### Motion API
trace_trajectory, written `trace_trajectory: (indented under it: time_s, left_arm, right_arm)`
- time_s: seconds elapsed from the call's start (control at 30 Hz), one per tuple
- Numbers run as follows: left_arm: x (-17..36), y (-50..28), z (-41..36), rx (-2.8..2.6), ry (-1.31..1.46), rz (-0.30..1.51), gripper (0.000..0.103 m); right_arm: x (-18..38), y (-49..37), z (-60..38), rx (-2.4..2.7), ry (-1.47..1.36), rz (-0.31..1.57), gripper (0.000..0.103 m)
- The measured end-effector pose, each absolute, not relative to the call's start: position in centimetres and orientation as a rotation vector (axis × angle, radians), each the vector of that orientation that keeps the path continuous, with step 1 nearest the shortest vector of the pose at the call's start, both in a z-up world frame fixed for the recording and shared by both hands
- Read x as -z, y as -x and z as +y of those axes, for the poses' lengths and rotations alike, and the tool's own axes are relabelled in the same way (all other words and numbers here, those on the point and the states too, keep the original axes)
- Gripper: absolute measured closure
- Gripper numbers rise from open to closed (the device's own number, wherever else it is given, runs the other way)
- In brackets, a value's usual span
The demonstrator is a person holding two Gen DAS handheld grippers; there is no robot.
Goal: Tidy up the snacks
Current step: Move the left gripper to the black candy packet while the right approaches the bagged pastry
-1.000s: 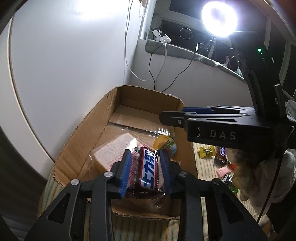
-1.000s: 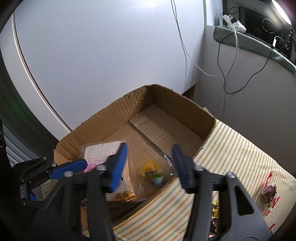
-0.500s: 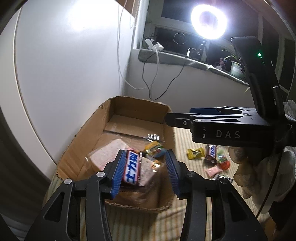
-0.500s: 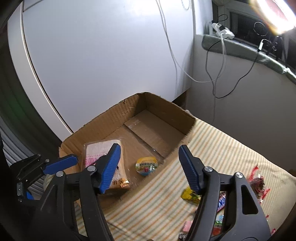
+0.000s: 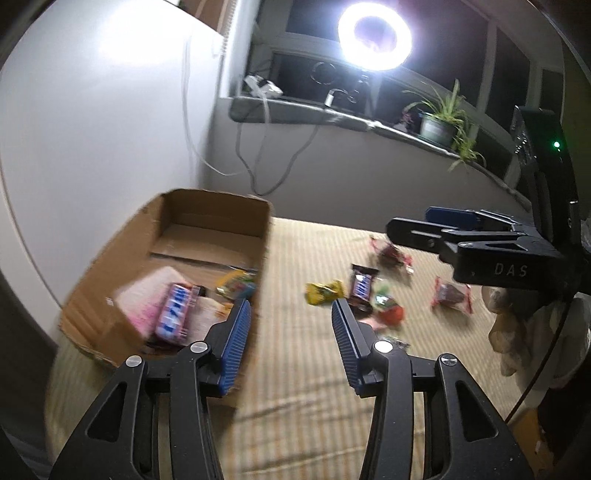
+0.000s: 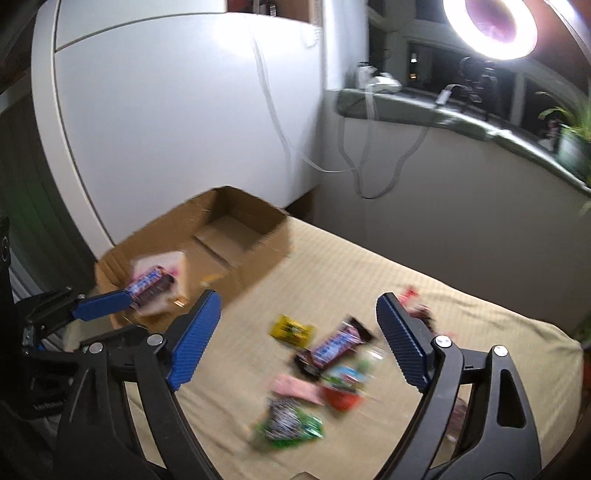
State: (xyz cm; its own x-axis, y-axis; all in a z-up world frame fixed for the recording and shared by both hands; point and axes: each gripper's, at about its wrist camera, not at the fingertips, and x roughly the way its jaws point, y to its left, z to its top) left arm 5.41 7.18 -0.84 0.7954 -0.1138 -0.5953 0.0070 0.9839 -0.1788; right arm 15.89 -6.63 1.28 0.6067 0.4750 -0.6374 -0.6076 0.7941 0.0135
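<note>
A cardboard box (image 5: 214, 218) stands at the left on the striped cloth. In it lie a blue chocolate bar (image 5: 175, 314), a pink-white packet (image 5: 144, 295) and a yellow-green snack (image 5: 236, 286). My left gripper (image 5: 290, 332) hangs beside the box's near right corner, its jaws opening with nothing between them. Loose snacks lie to the right: a yellow packet (image 6: 291, 328), a second blue bar (image 6: 332, 347), a pink wrapper (image 6: 295, 387) and a green packet (image 6: 288, 424). My right gripper (image 6: 297, 314) is above these, its jaws opening wide and empty.
Red-wrapped sweets (image 5: 450, 295) lie further right on the cloth. A ring light (image 5: 375, 33), cables and a potted plant (image 5: 439, 122) stand on the window sill behind. A white panel rises behind the box. A gloved hand (image 5: 509, 332) holds the right gripper.
The left gripper let go of the blue bar, which now lies in the box. Both grippers drew back and swung right towards the loose snacks. The right jaws spread much wider.
</note>
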Motion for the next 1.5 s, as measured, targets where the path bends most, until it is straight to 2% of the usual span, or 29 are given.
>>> trace_trajectory:
  time_s: [0.57,0.9,1.3,1.33,1.43,1.5]
  left_arm:
    - [4.8,-7.2,0.1,0.244,0.193,0.786,0.057]
    - [6.3,-8.5,-0.9,0.267,0.219,0.854,0.057]
    - [7.6,-10.9,-1.5,0.254,0.238,0.909,0.057]
    - [7.7,-11.1,-1.6,0.250,0.232,0.909,0.057]
    - [8.0,-11.4,-2.0,0.241,0.207,0.914,0.057]
    - [8.2,-11.4,-1.9,0.243,0.203,0.917,0.059]
  right_arm:
    - [3.7,-16.3,-22.4,-0.386,0.155,0.771,0.014]
    - [6.8,-18.0,-21.6,-0.428,0.252,0.807,0.014]
    - [8.1,-19.5,-20.4,-0.463,0.323,0.830,0.015]
    - [8.1,-19.5,-20.4,-0.465,0.322,0.831,0.015]
    - [8.2,-19.6,-20.3,-0.470,0.329,0.845,0.025]
    - [8.5,-19.6,-20.1,-0.466,0.351,0.849,0.026]
